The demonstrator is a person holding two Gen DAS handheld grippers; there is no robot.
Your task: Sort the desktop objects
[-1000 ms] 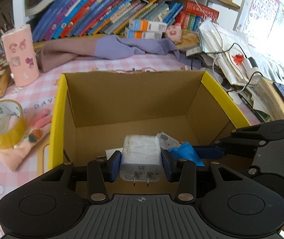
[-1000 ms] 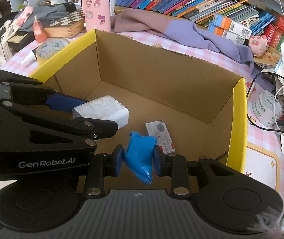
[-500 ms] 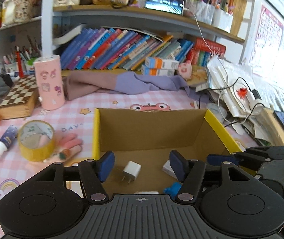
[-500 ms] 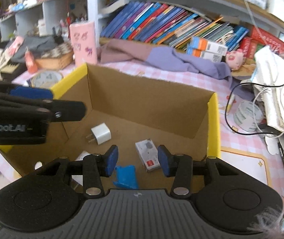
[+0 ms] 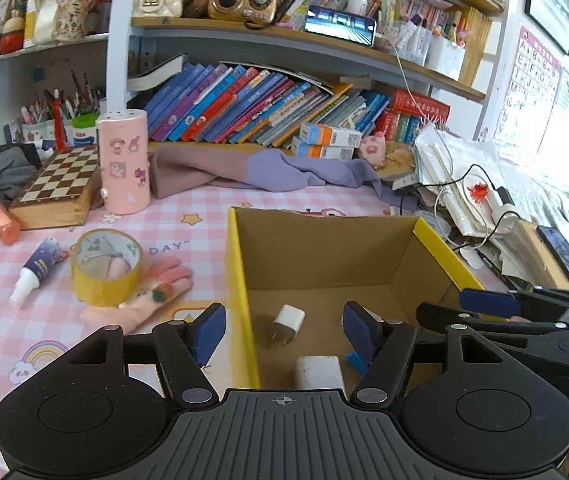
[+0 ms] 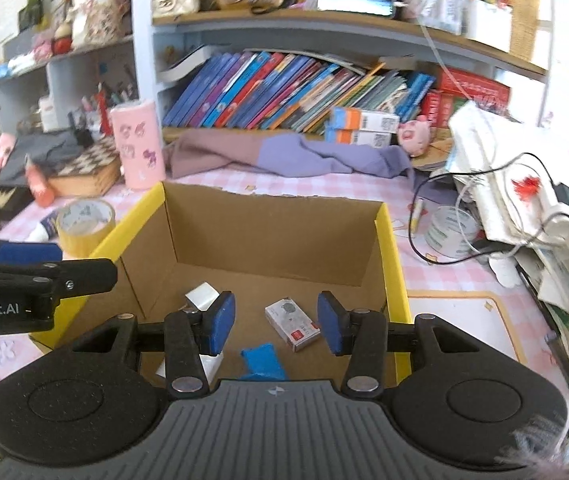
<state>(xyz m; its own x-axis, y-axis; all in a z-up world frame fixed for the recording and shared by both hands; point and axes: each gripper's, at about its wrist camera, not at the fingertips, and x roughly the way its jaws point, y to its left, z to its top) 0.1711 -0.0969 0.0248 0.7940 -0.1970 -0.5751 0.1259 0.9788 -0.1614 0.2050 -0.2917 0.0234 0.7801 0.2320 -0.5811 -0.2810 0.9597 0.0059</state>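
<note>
- Left wrist view: the left hand-held gripper (image 5: 284, 330), clamped on the large white charger (image 5: 319, 372) a second ago, now gapes wide and empty above the cardboard box (image 5: 240, 280).
- The right hand-held gripper (image 6: 275, 323) has likewise let go of the blue packet (image 6: 262, 362) and stands wide open.
- Counted on the box floor: two white chargers, the small charger (image 5: 287, 322) farther in, one blue packet, one small printed carton (image 6: 292, 323).
- Beside the box's left wall on the worktop (image 5: 188, 208): one yellow tape roll (image 5: 105, 266), one pink glove (image 5: 152, 292).
</note>
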